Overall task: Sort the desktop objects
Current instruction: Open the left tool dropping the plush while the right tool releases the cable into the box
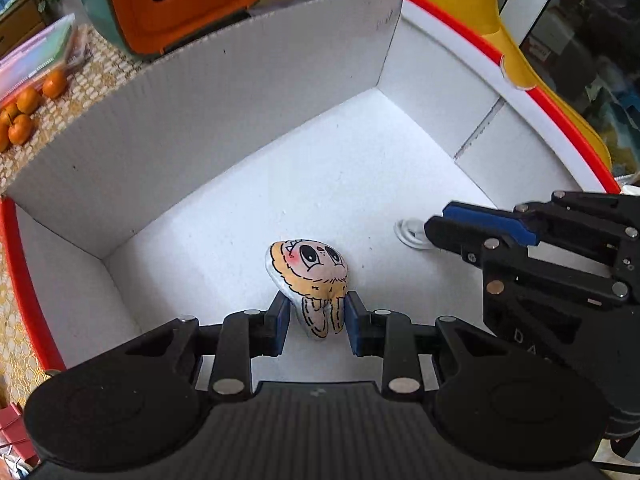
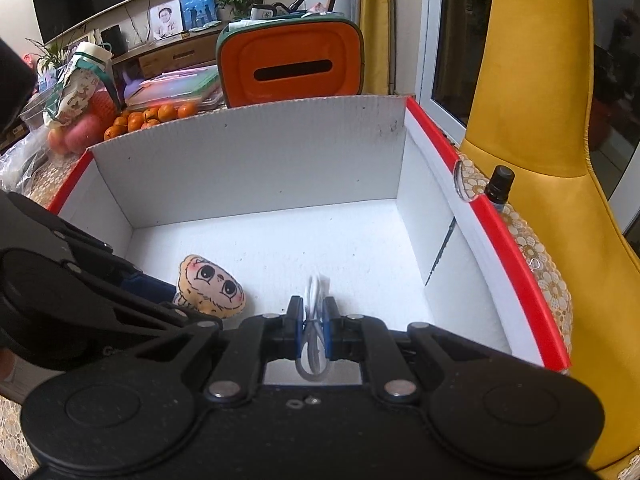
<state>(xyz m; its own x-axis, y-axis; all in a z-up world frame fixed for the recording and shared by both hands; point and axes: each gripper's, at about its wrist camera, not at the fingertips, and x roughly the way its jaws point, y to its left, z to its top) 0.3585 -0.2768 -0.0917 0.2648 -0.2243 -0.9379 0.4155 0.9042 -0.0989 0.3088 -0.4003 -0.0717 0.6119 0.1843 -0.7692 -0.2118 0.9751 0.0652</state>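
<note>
My left gripper [image 1: 318, 316] pinches the soft cartoon-face plush doll [image 1: 310, 280] by its lower body inside the red-rimmed white cardboard box [image 1: 248, 100]; light, squashy. Right gripper [image 2: 313, 320] clamps the limp coiled white cable [image 2: 316, 292].

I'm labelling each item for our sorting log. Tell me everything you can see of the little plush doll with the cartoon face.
The plush doll is a small, soft, fabric-looking toy with a white edge, tan hair drawn in black lines, big dark eyes and pink cheeks. It sits low inside the white box with red outer sides, face up towards the camera. The left hand-held gripper is shut on its lower part, blue pads pressing either side.
</note>
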